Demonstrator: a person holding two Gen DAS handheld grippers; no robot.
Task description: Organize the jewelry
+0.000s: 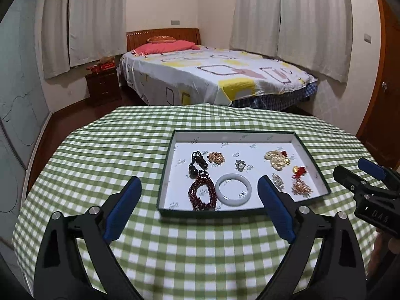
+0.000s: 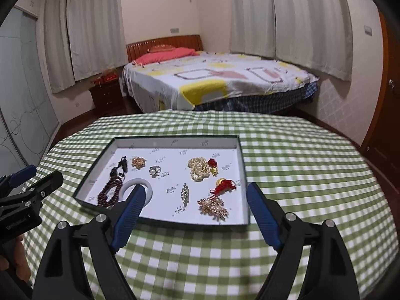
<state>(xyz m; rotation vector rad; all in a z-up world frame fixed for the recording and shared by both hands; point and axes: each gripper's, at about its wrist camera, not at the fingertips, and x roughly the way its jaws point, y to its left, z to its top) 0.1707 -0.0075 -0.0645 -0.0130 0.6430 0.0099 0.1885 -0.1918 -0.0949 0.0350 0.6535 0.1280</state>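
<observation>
Left wrist view: jewelry all sits inside the shallow box tray (image 1: 312, 160), dark green rim, white printed-paper lining, flat on the bench (image 1: 100, 150) under a green-white gingham cloth. Pieces are spread apart, none overlapping much, likely so each can be picked singly. Smooth pale jade bangle (image 1: 233, 190) lies flat near the front wall; just left of it a coil of dark red round beads (image 1: 201, 195), touching or nearly touching a black cord pendant (image 1: 197, 163) behind it. A small gold bead cluster (image 1: 216, 158) and a pearl ring (image 1: 240, 165) sit mid-tray; a heaped cream pearl strand (image 1: 275, 160), a red knotted tassel with gold charm (image 1: 298, 171), a glittery silver brooch (image 1: 278, 181) and a pinkish-gold spiky cluster (image 1: 302, 187) sit on the right side. Left tongs (image 1: 200, 210) are spread wide with nothing between the blue ribbed pads, held above the tray's near edge, pitched down. Right tongs (image 2: 193, 212) likewise stand apart and empty over the front rim, bracketing the brooch and spiky cluster area in their own view. Both look poised or clear of the tray, no piece gripped. Bed (image 1: 212, 80) and curtains sit well behind.
</observation>
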